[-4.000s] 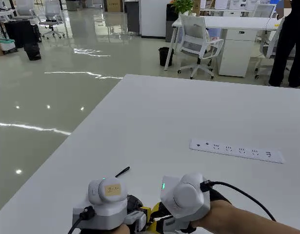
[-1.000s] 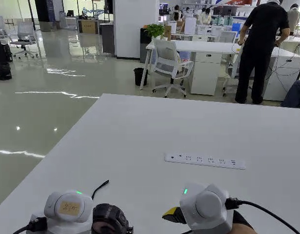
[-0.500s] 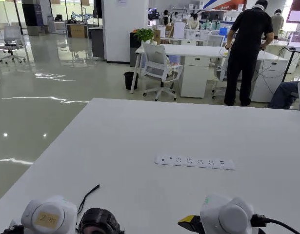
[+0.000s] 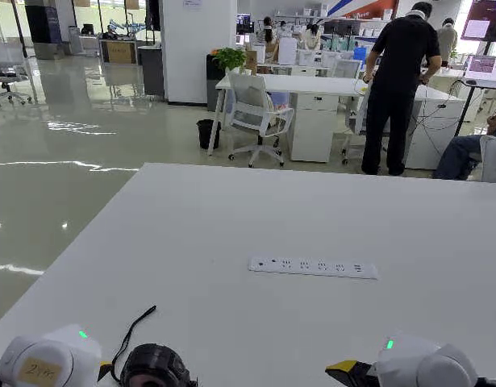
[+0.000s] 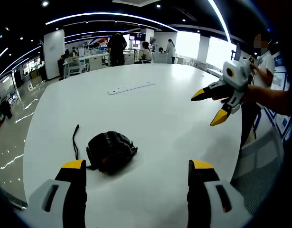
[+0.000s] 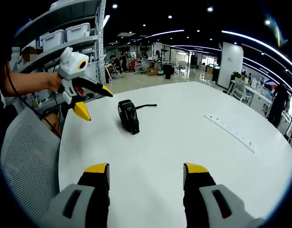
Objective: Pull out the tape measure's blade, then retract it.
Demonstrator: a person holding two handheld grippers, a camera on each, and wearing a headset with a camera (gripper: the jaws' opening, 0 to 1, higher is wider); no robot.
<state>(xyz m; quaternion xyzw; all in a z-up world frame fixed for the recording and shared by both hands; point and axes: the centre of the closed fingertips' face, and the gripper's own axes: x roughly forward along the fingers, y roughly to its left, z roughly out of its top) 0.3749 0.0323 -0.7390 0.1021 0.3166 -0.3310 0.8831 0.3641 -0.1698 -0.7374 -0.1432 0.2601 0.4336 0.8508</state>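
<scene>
Tape measure [image 5: 110, 151] lying loose on table [image 5: 150, 109] between left gripper [image 5: 137, 165] and right gripper [image 6: 146, 168], both spread wide, empty.

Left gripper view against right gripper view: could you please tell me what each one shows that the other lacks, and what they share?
Particular to the left gripper view: the right hand-held gripper, open and held in the air, beyond the open jaws of the left hand-held gripper.
Particular to the right gripper view: the left one seen from outside, open, plus shelving with bins and a mesh chair.
Shared: the black tape measure lying on the white table, no blade drawn out, and the power strip.
</scene>
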